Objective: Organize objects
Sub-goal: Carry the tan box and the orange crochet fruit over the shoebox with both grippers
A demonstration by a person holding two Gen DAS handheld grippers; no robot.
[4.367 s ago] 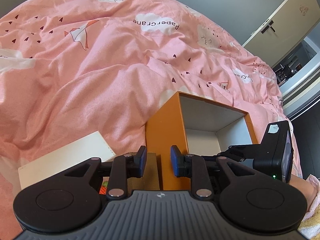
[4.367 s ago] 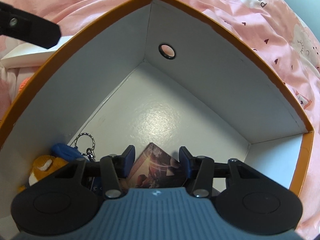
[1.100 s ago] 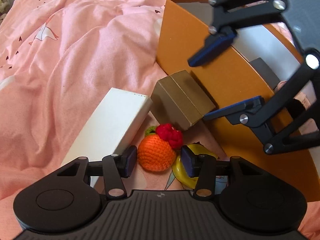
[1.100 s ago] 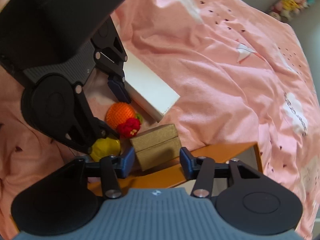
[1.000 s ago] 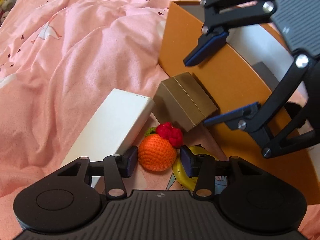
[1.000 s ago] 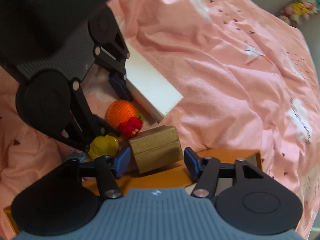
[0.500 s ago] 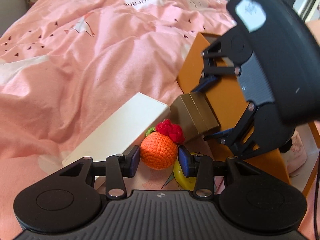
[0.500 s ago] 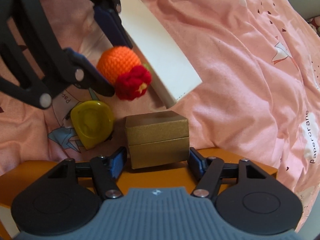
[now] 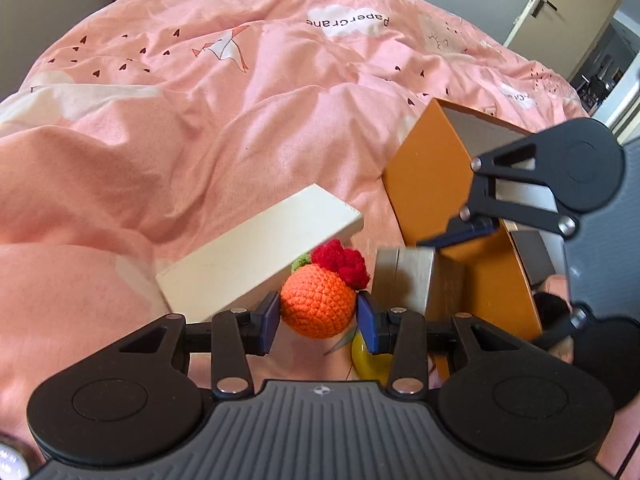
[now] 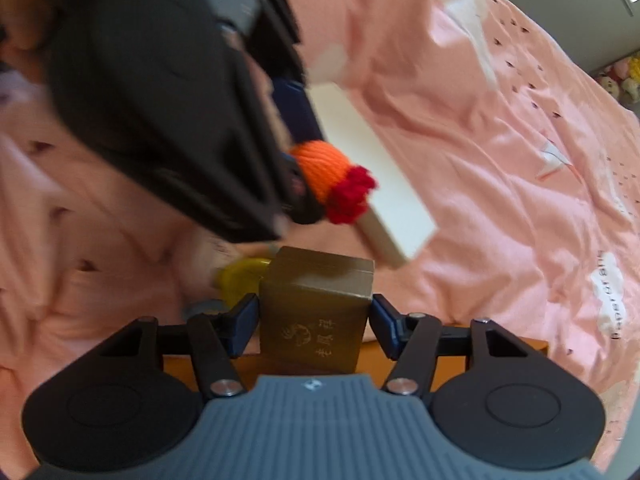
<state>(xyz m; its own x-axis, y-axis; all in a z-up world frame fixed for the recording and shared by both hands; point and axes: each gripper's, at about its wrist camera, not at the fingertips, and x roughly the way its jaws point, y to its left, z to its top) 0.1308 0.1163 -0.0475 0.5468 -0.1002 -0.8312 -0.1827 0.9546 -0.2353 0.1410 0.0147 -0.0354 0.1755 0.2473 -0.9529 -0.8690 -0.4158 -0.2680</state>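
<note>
The left gripper (image 9: 318, 318) has its two blue fingers (image 9: 268, 322) pressed on the sides of the orange yarn ball (image 9: 318, 306), so it is gripping the ball, and the ball looks lifted a little off the bed, likely so it can go into the orange box (image 9: 428, 168). The ball is soft and round, so a squeeze from both sides is a good way to hold it, and the red yarn flower (image 9: 342, 260) on top pokes out past the fingers where it does not get squashed. Just under the ball a yellow thing (image 9: 370, 360) lies on the pink blanket (image 9: 180, 120), waiting for its turn. The right gripper (image 10: 314, 326) has the gold box (image 10: 316, 304) between its fingers, which sit right at the two flat sides; a thin gap seems to show on the right side, so I cannot tell if it is squeezing yet or just closing in. The gold box is hard with flat sides, so it is easy to pinch there. Beside the ball lies a long white box (image 9: 260, 248), tipped on the lumpy blanket. Farther off stands the orange box, open at the top, and that is probably where all the small things belong, so both grippers work close to it
</note>
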